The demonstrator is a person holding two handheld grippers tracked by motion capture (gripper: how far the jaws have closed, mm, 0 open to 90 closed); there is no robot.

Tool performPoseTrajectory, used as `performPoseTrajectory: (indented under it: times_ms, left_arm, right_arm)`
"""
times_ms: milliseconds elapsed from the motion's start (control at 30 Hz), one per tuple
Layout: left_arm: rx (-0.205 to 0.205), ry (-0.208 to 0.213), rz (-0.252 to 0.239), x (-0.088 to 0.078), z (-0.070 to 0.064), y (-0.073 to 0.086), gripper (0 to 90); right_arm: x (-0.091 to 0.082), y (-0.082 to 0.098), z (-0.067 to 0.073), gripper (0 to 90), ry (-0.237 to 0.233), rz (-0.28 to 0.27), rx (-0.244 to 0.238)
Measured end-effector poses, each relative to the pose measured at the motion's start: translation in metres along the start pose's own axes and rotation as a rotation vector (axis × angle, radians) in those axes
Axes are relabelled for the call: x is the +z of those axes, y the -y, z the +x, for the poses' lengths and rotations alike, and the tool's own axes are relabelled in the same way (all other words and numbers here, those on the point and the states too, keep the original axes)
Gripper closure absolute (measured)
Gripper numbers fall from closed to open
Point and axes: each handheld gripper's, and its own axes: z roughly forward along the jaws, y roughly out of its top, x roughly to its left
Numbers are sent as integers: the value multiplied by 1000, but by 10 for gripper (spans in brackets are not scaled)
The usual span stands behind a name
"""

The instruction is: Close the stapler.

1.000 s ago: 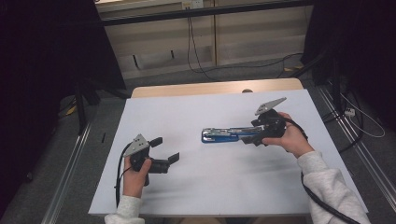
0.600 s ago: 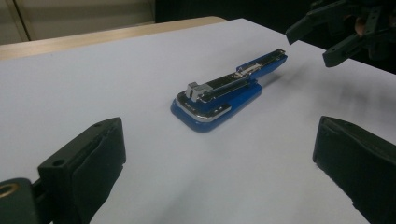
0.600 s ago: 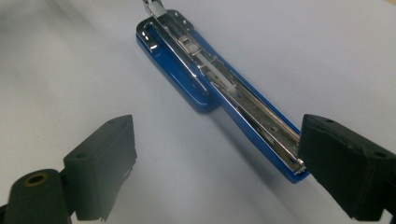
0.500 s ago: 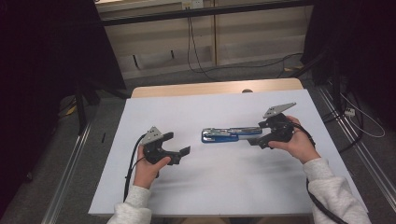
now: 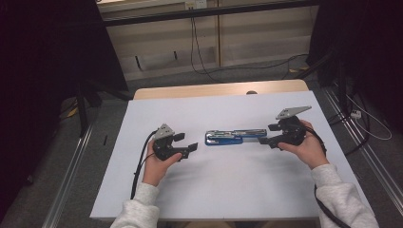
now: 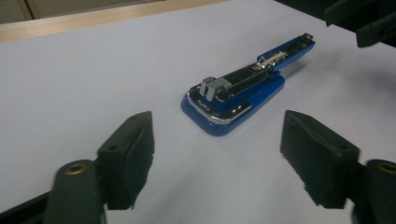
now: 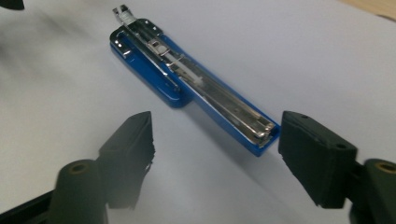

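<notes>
A blue stapler (image 5: 233, 137) lies folded open flat on the white table top (image 5: 228, 190), its metal staple rail facing up. My left gripper (image 5: 187, 142) is just left of it, jaws pointing at its wide hinged end (image 6: 233, 100). In its own view, the left gripper (image 6: 217, 158) is open, its jaws have just been closing, and nothing is between them. My right gripper (image 5: 266, 134) is at the stapler's right end. It (image 7: 215, 158) is open too, its jaws have just been closing, and the stapler's narrow tip (image 7: 261, 133) lies just ahead of them, untouched.
A wooden strip (image 5: 214, 90) shows at the table's far edge. Metal rails (image 5: 71, 175) run on the floor along both sides, and cables (image 5: 204, 61) lie behind the table. The right gripper (image 6: 364, 21) appears beyond the stapler in the left gripper view.
My left gripper has moved right, up to the stapler's left end. My right hand has shifted a little to the right. The stapler has stayed in place.
</notes>
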Motion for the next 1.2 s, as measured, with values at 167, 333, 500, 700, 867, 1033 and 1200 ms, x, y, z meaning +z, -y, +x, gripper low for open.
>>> performPoseTrajectory:
  times_ms: [167,333,500,700,867,1033,1200]
  left_arm:
    - [3,-18,23,10,1,-4,432]
    - [22,-15,52,12,-2,-7,555]
    - [34,-21,74,14,-1,-8,768]
    - [46,-35,90,16,1,-7,850]
    - [43,-36,96,23,2,-5,887]
    - [30,-43,108,35,0,-6,900]
    - [35,-32,129,49,-1,-9,900]
  right_arm:
    - [-2,6,-5,376,27,17,4]
    - [-1,9,-5,458,30,47,-27]
    - [-2,12,-7,583,39,69,-32]
    - [-2,16,-9,747,66,96,-16]
    - [2,20,-10,857,65,120,-46]
    - [9,24,-12,900,86,159,-45]
    - [15,26,-16,900,113,161,-43]
